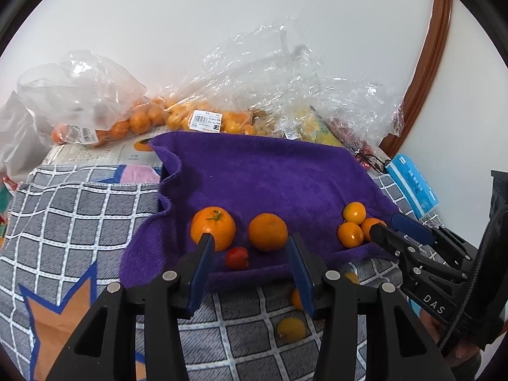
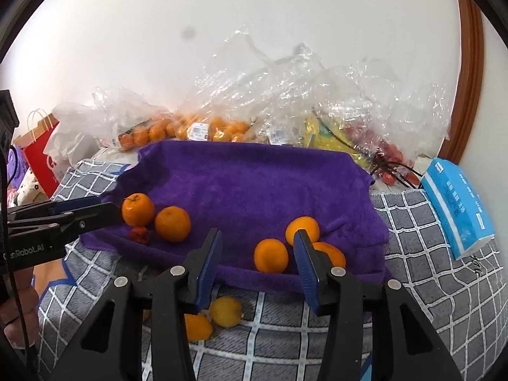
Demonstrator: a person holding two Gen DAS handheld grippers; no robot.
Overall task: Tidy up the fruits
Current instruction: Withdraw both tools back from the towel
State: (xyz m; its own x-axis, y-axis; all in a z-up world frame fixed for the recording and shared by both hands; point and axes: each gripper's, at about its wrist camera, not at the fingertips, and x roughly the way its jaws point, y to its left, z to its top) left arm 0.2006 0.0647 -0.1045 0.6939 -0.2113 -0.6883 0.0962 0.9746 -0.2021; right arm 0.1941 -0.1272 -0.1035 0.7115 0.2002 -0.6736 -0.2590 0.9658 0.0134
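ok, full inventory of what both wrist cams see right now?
purple towel: 1, spread over the checked cloth
oranges: 5, on towel; 2 left, 3 right
red fruit: 1, small, by left pair
yellow and orange fruit: 2, on checked cloth before towel
clear bags of fruit: several, behind towel
blue tissue pack: 1, right
red paper bag: 1, far left
left gripper: jaws open, empty
right gripper: jaws open, empty

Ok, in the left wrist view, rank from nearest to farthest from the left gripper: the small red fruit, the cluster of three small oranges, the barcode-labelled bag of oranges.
1. Small red fruit, just ahead between the left gripper fingers, on the purple towel.
2. Cluster of three small oranges, to the right on the towel.
3. Barcode-labelled bag of oranges, behind the towel by the wall.
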